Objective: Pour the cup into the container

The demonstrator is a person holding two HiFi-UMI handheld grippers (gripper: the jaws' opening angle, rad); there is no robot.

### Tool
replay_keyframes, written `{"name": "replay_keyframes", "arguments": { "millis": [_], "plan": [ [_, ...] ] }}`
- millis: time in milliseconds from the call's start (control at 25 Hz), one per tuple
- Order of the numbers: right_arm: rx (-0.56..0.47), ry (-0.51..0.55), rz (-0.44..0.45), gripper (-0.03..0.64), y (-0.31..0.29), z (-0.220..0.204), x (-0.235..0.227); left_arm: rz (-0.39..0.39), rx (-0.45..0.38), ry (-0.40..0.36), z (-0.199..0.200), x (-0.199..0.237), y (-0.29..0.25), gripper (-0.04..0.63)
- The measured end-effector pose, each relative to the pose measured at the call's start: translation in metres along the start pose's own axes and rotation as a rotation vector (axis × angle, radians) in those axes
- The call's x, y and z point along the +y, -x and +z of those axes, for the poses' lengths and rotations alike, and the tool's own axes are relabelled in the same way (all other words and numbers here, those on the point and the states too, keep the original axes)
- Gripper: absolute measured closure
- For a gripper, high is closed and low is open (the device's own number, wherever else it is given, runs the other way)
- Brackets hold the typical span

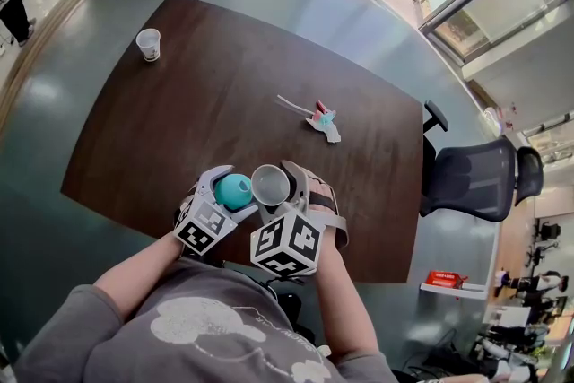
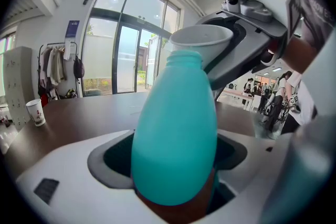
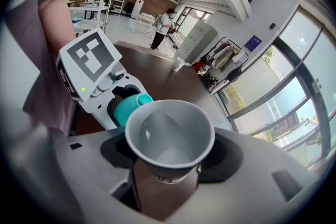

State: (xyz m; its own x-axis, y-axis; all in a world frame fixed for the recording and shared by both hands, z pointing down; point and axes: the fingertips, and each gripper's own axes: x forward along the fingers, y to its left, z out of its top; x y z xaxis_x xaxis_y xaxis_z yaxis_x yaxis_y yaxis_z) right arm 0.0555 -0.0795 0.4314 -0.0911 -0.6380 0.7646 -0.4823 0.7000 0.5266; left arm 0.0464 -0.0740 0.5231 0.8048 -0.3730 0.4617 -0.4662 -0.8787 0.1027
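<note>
A dark wooden table (image 1: 179, 103) is seen filling the middle of the head view, ringed by grey floor. One black office chair (image 1: 471, 179) is parked off the table's right edge, and a red box (image 1: 444, 279) is set on a white shelf at lower right. Both forearms are stretched forward from the bottom of the frame, close together over the table's near edge.

Two grippers are counted. The left gripper (image 1: 231, 184) is clamped on the one teal bottle (image 1: 233, 191), which is held upright and fills the centre of the left gripper view (image 2: 176, 134). The right gripper (image 1: 278, 179) is clenched on a white paper cup (image 1: 270, 185), angled downward. The cup is held just right of the bottle, its rim tipped toward the bottle's mouth; whether the two touch cannot be told.

Two cups are counted in all: a second paper cup (image 1: 149, 44) is left standing at the table's upper left, well apart. A small pink and teal scrap (image 1: 323, 119) is seen lying right of centre.
</note>
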Motion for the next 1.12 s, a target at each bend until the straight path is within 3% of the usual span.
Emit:
{"name": "replay_keyframes", "arguments": {
  "millis": [1120],
  "plan": [
    [0.101, 0.18, -0.034, 0.324, -0.005, -0.006, -0.005, -0.025, 0.001, 0.011, -0.002, -0.004, -0.011, 0.176]
  ]
}}
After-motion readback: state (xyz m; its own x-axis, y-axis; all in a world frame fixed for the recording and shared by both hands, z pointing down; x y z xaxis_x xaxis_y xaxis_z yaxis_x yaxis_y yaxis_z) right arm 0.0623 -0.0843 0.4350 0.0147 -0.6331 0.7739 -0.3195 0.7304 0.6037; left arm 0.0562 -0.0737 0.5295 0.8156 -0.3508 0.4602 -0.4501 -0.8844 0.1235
